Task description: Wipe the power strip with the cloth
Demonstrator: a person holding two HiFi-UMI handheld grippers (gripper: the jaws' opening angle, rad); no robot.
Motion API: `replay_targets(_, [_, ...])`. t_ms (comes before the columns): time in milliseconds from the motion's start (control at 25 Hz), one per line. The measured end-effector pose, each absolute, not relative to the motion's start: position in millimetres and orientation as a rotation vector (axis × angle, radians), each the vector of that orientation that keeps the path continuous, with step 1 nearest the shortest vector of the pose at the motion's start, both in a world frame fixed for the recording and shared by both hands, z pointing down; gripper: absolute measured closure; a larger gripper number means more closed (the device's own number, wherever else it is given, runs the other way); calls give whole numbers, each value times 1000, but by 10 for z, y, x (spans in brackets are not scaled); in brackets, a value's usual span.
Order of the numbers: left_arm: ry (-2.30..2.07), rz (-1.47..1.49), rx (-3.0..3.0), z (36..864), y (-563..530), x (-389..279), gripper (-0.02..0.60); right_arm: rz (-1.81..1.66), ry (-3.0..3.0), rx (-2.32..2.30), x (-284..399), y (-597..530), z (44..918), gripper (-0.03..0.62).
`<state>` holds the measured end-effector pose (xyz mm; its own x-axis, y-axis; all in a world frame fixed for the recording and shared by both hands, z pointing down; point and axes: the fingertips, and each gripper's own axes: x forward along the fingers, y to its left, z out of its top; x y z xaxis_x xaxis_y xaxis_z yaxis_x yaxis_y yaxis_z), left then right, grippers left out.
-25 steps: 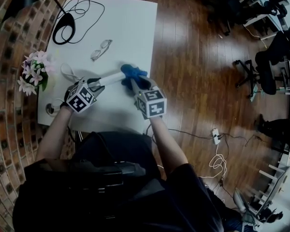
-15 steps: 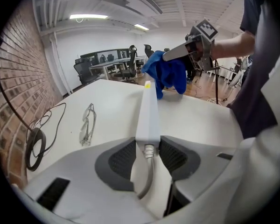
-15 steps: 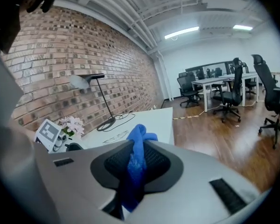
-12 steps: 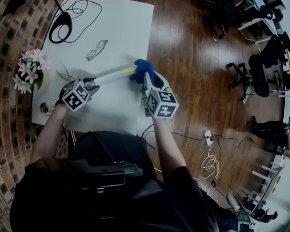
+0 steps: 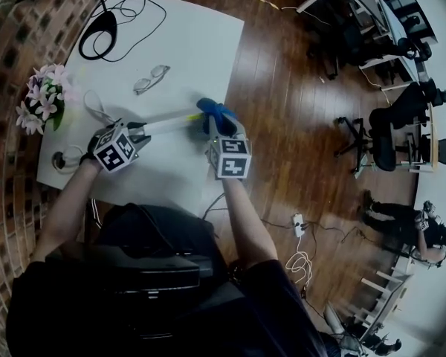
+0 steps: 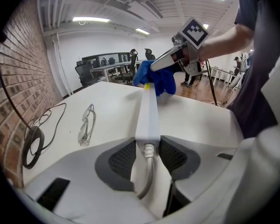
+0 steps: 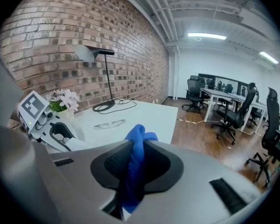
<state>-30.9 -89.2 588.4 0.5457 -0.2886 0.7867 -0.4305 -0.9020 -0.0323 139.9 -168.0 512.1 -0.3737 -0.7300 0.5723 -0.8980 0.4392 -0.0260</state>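
– Grip query: why did the left gripper (image 6: 148, 158) clamp the power strip (image 6: 148, 111) by its cord end?
– Probably to steady it, so the right gripper (image 7: 133, 164), pinched on the cloth (image 7: 136, 146), could wipe the far tip ahead.

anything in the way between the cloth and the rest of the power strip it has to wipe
Nothing visible. The blue cloth, pinched in the right gripper, is at the far end of the power strip, whose cord end the left gripper clamps. The strip's top between them is bare; the glasses lie off to one side.
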Motion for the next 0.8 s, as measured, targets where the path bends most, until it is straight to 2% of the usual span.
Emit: replay_targets(800, [-604, 1277, 2645, 5932, -874, -293, 407, 537, -2205, 1214, 797, -1452, 5432, 533])
